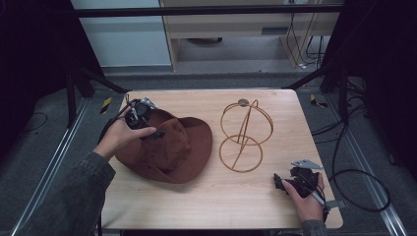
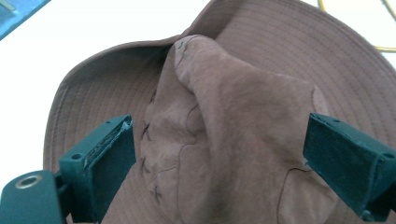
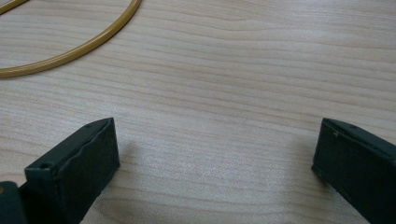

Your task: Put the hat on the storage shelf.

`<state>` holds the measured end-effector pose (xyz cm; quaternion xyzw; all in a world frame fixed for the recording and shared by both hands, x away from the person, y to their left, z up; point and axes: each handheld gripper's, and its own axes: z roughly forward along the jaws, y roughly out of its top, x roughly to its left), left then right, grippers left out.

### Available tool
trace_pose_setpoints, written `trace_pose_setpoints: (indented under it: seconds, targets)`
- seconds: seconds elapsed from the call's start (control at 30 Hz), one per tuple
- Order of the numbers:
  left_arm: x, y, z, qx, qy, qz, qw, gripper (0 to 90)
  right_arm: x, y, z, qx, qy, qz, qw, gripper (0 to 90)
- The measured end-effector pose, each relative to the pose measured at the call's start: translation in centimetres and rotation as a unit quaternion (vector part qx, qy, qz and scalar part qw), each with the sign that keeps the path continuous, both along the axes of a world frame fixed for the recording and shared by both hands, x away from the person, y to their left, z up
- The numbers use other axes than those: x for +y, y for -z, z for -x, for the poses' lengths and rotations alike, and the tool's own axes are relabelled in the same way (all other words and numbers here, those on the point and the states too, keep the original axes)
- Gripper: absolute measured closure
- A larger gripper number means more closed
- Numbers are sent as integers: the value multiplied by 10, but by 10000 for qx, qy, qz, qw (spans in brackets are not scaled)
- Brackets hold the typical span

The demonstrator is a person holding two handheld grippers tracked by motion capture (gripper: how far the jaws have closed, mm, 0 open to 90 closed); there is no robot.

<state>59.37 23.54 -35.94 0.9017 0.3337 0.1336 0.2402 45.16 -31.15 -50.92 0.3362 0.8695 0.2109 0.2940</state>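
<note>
Your left gripper (image 1: 147, 129) straddles the brown suede wide-brimmed hat's (image 1: 174, 152) crown, jaws apart, nothing gripped; the gold wire hat stand (image 1: 244, 135) waits empty, and your right gripper (image 1: 282, 183) rests with jaws apart.

Readable text: none can be made out on anything.
Brown hat (image 2: 243, 121): no brand or label, just small dark cross-shaped stitches on the crown.
Wire hat stand (image 1: 244, 136): no marking.
Wooden table (image 3: 243, 70): plain grain, no print.
Left gripper (image 2: 219, 149): no lettering on its pads.
Right gripper (image 3: 215, 172): no lettering on its pads.
</note>
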Motion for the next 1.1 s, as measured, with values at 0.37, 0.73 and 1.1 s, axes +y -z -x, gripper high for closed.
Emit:
trace_pose_setpoints:
  seconds: [0.37,0.73,1.1]
  targets:
    - [-9,17,0,252,174,-38,9995,122,0,0,0,0,-2,0,10000,5]
    - [-11,26,-4,304,65,20,9995,264,0,0,0,0,-1,-1,10000,4]
    - [-13,27,-4,259,125,-3,9996,403,0,0,0,0,0,-2,10000,5]
